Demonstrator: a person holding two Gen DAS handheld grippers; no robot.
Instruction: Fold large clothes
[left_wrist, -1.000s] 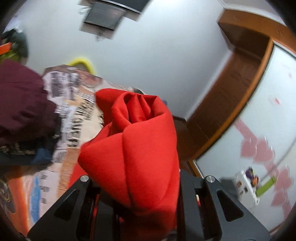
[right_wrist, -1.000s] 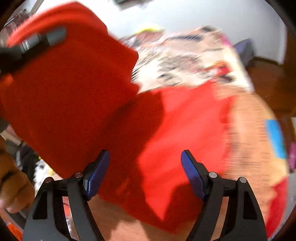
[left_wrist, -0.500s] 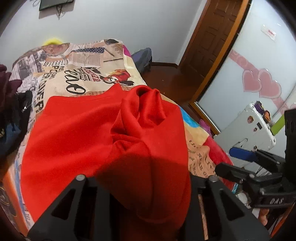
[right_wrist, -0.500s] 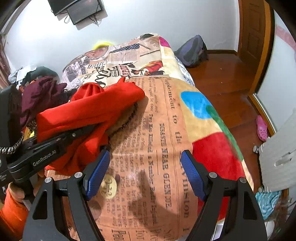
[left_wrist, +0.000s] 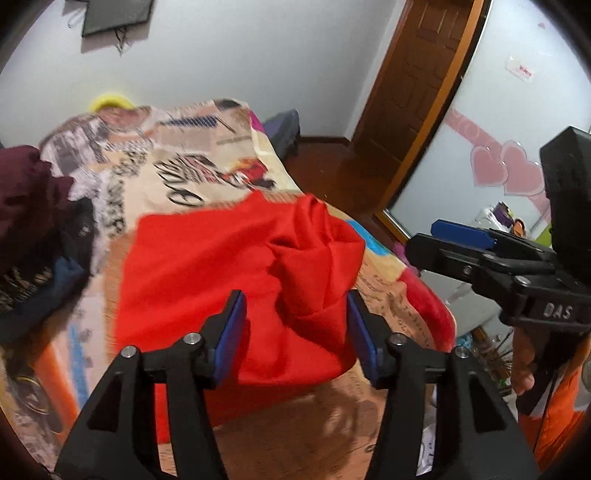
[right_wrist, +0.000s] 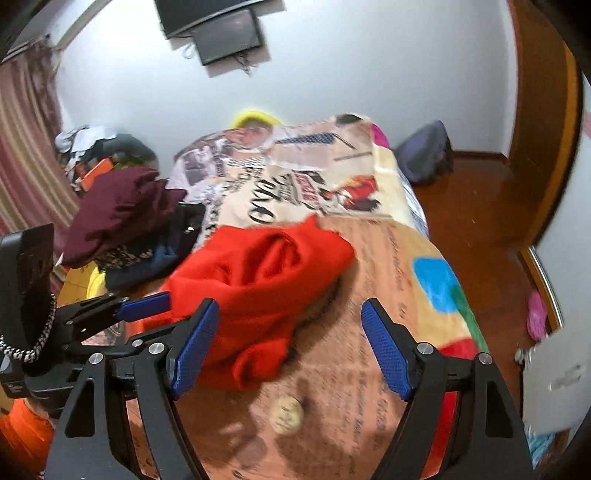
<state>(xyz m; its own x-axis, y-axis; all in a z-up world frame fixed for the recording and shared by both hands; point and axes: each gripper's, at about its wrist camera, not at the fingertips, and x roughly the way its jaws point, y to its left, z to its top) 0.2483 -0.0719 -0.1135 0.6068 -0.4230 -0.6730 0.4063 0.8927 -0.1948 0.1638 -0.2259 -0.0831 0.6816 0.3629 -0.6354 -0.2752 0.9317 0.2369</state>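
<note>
Lying bunched on the printed blanket (left_wrist: 192, 181) of the bed, the red garment (left_wrist: 221, 273) is seen with one part spread flat and another part gathered into a rumpled, folded hump toward the bed's right side. In the right wrist view the same red garment (right_wrist: 266, 280) is shown heaped near the middle of the blanket (right_wrist: 388, 280), just beside a pile of dark clothes (right_wrist: 125, 210) topped by a maroon piece. The left gripper (left_wrist: 293, 332) is held over the near edge of the cloth with its blue pads spread wide and nothing clamped between them. The right gripper (right_wrist: 288, 345) is likewise spread apart and empty, poised above the blanket at the garment's near end. A wooden door (left_wrist: 417, 88) and a wall-mounted screen (right_wrist: 221, 29) are visible beyond the bed.
</note>
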